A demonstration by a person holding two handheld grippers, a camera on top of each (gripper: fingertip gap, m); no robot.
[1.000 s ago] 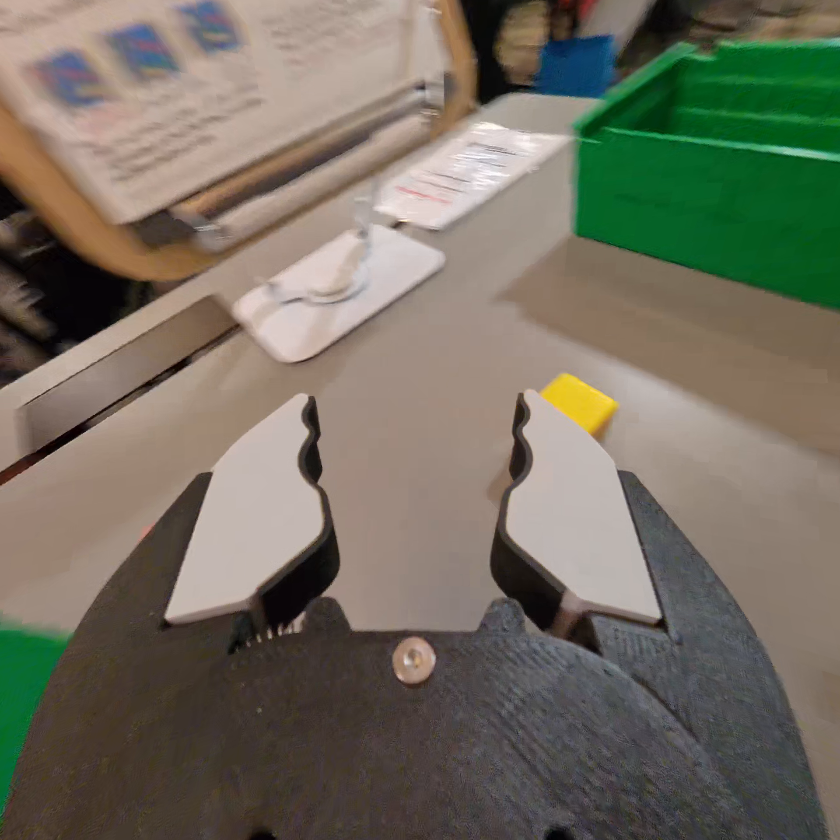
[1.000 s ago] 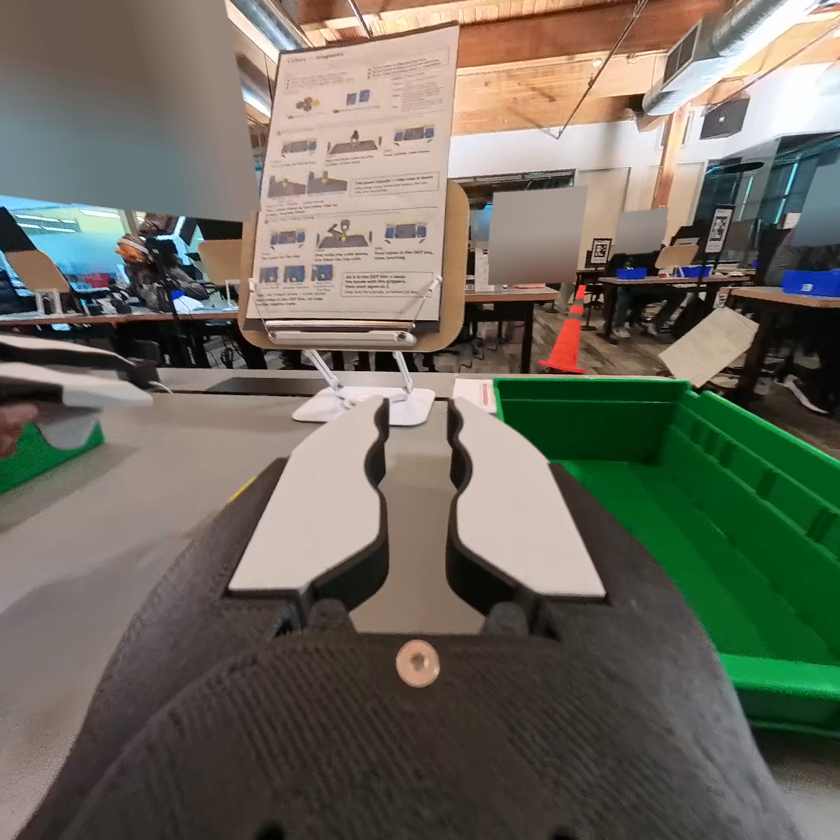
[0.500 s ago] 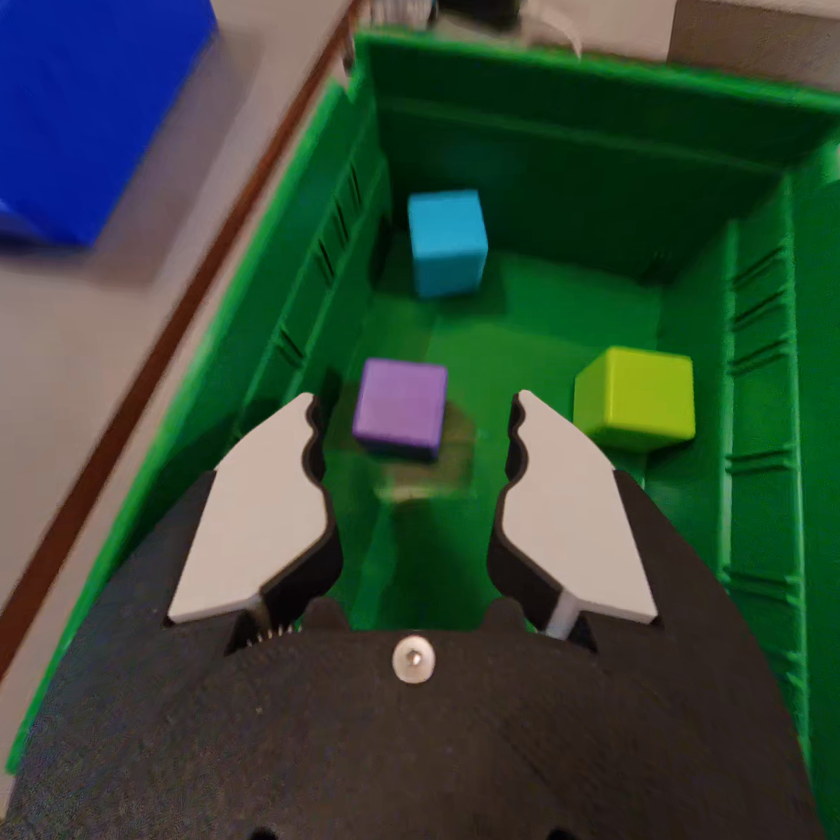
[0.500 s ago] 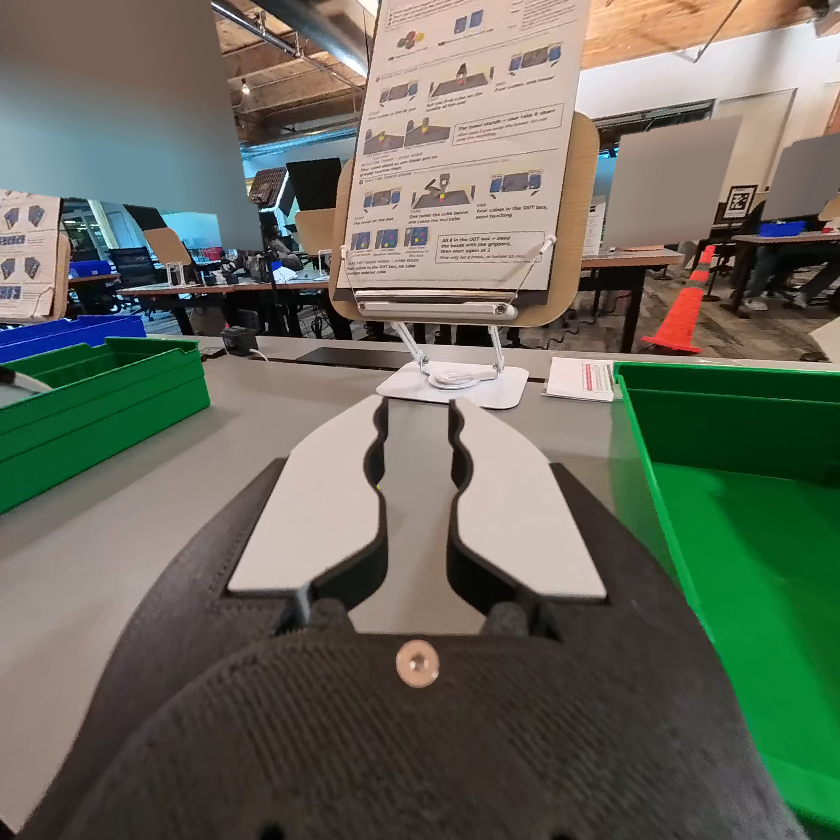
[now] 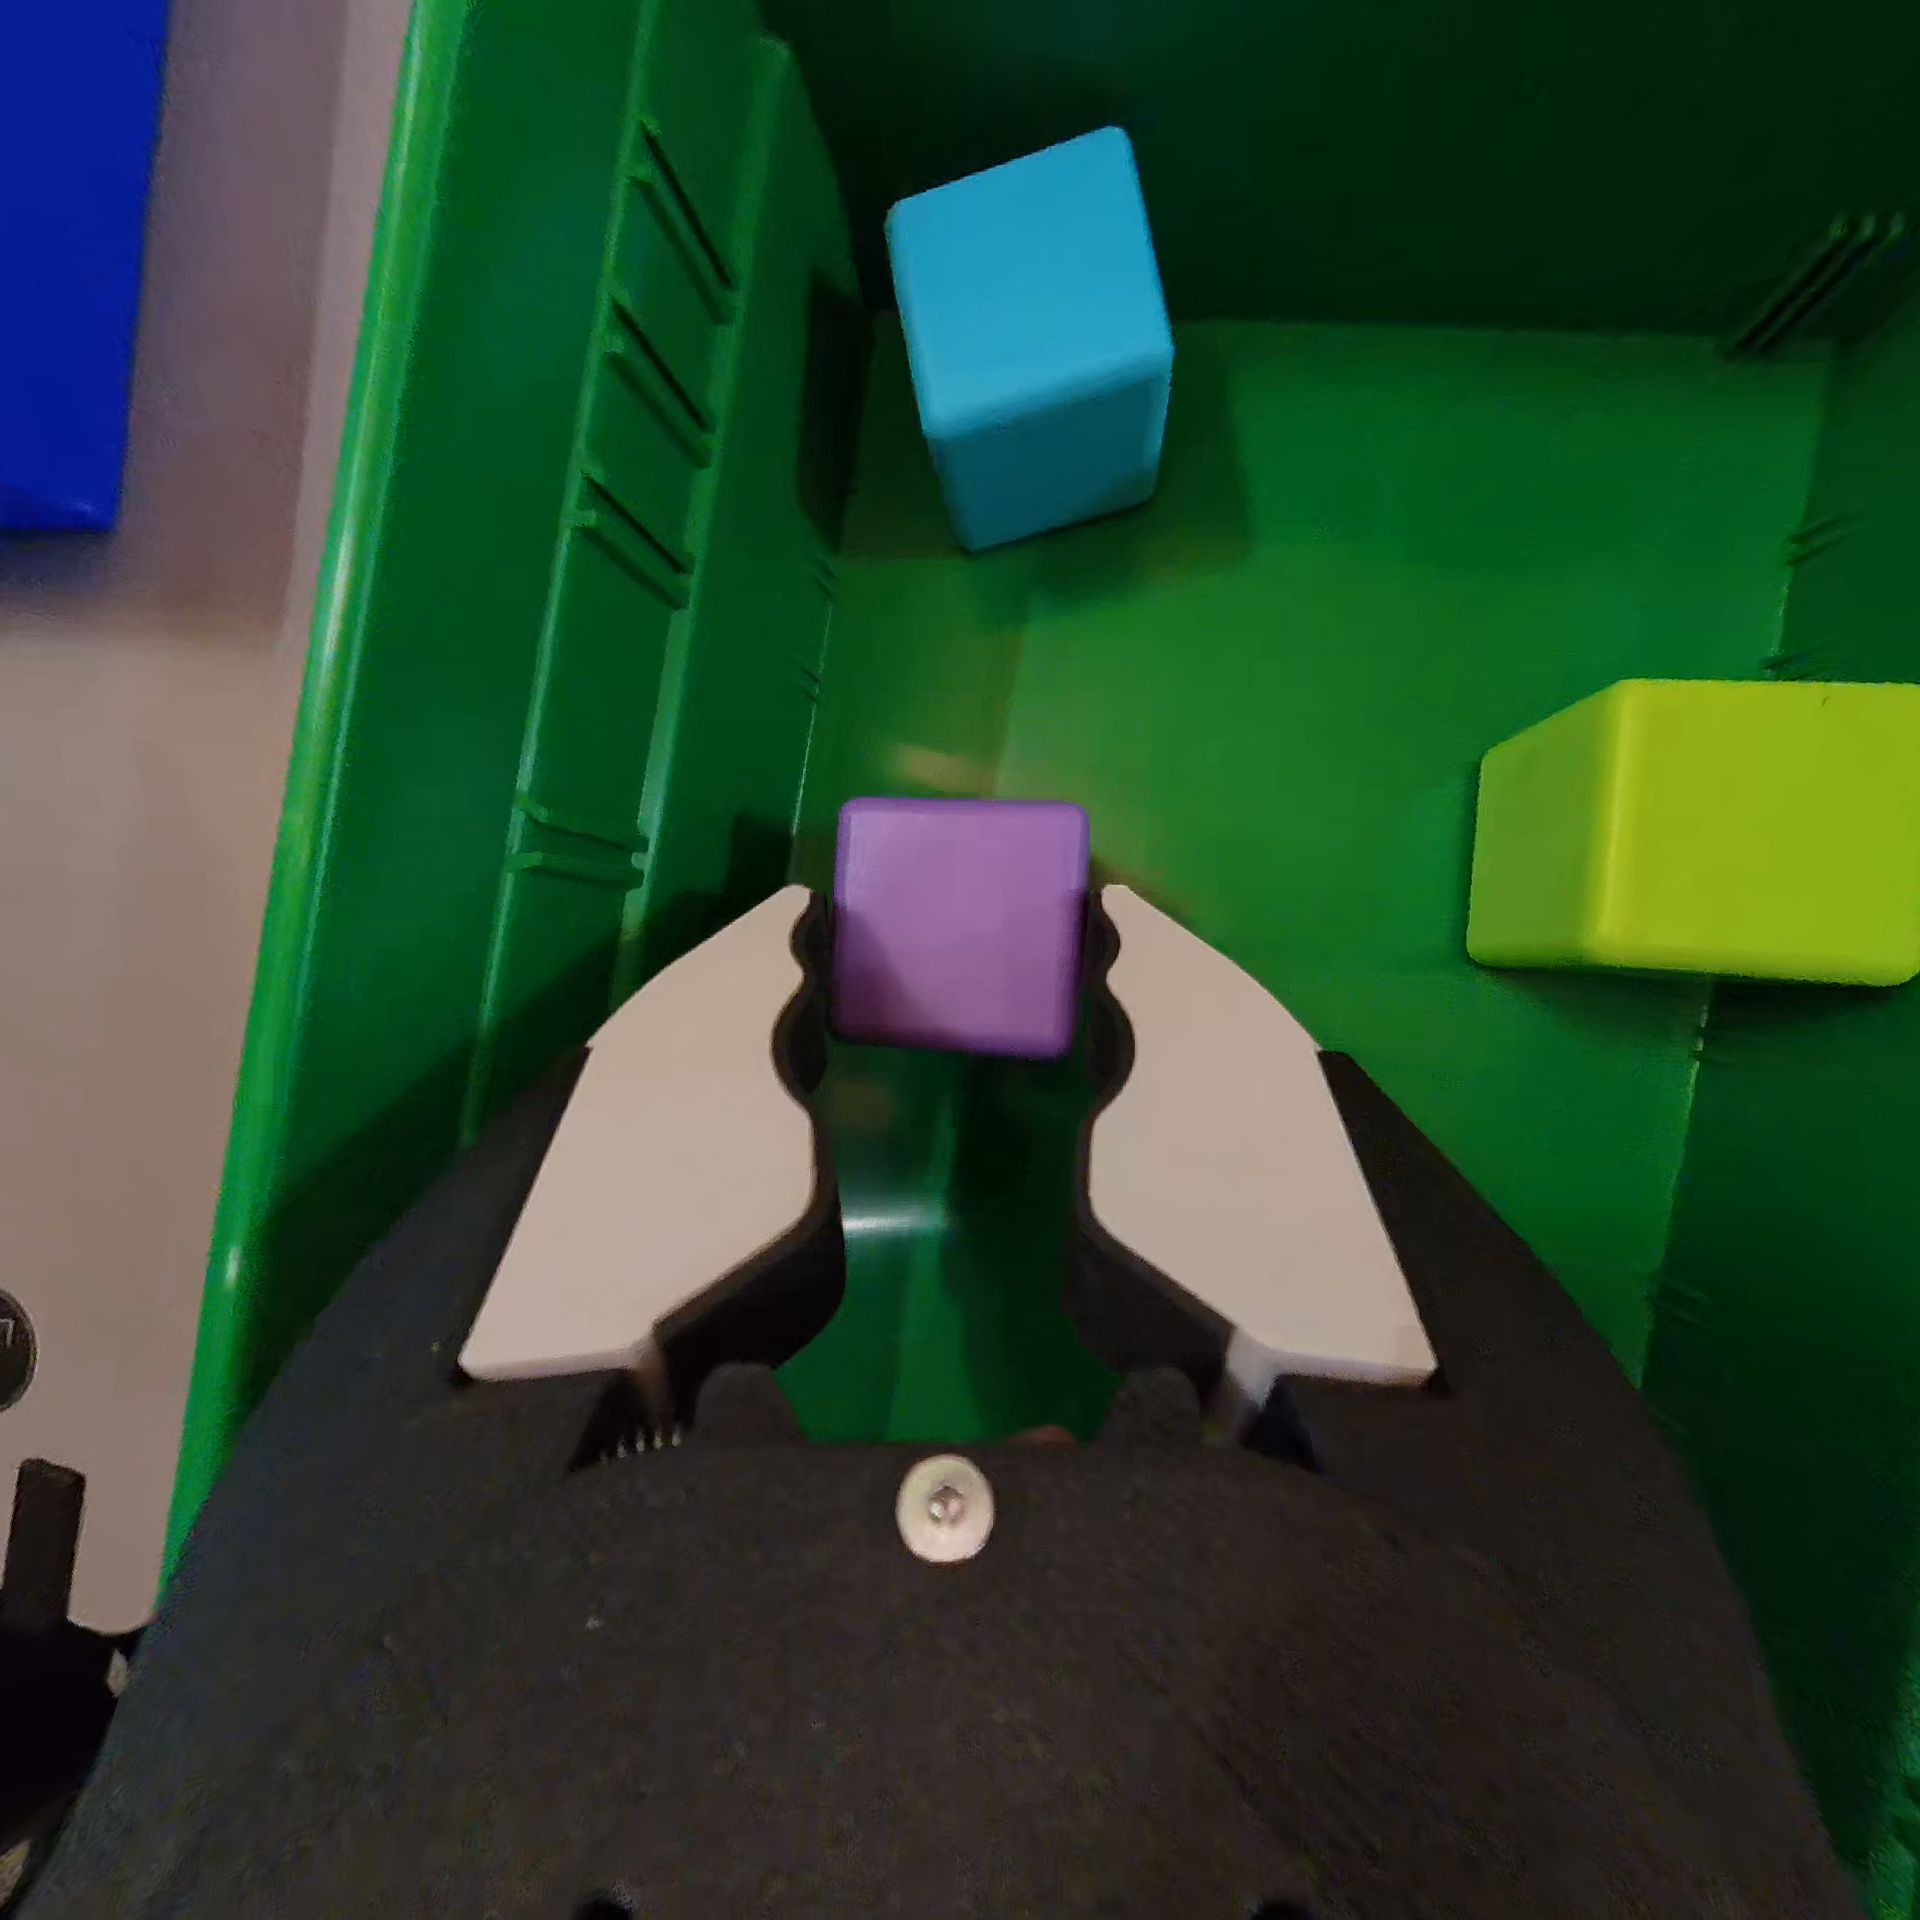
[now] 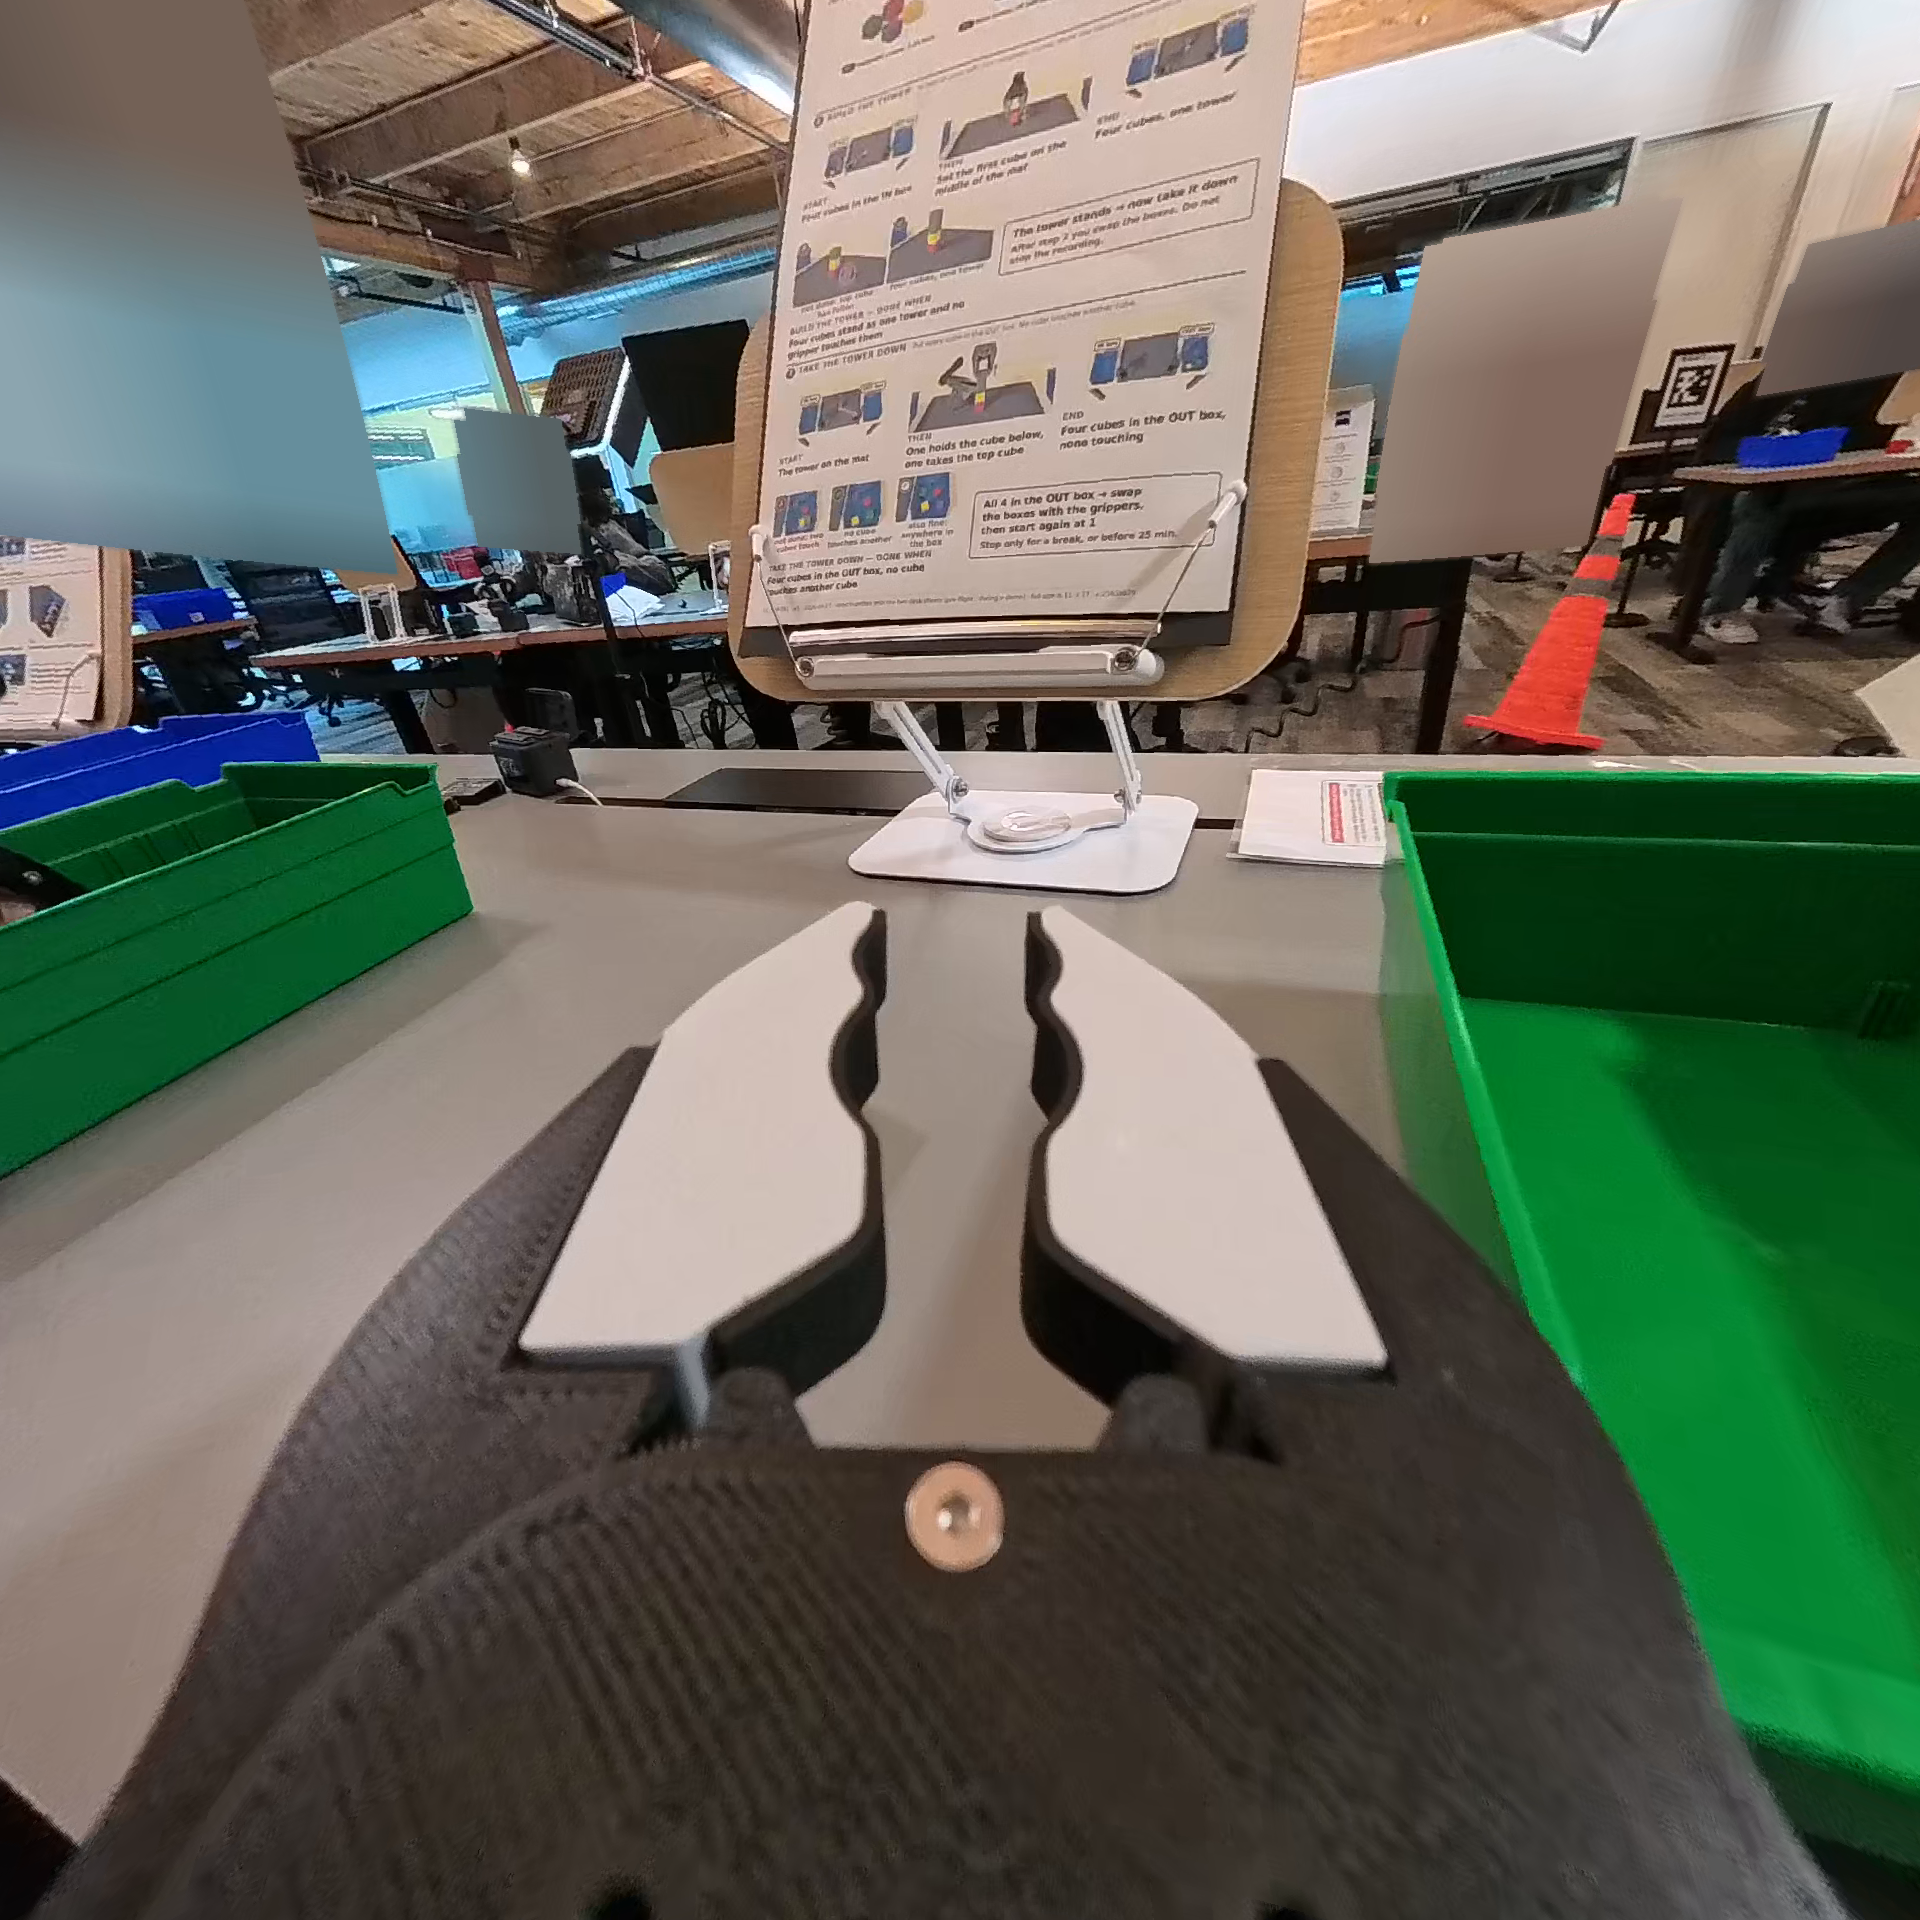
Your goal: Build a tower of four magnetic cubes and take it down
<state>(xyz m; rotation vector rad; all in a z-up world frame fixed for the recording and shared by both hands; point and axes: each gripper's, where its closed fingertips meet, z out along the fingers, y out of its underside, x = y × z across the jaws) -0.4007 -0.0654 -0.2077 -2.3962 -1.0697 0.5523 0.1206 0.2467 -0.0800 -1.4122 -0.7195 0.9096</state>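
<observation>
Purple cube (image 5: 958,928) sits clenched in my left tongs (image 5: 958,971), low inside the green bin (image 5: 499,727); blue cube (image 5: 1029,332) at twelve o'clock, lime cube (image 5: 1704,831) at two. My right tongs (image 6: 956,940) hover narrowly parted, empty, above the table (image 6: 208,1299).

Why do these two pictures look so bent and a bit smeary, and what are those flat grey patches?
Left wrist view: soft with motion blur, the green bin wall smeared, the purple cube between the left tongs fairly crisp. Right wrist view: sharper, evenly lit, but wide-angle bending curves the paper stand and the right tongs; the grey patches were added afterwards.
</observation>
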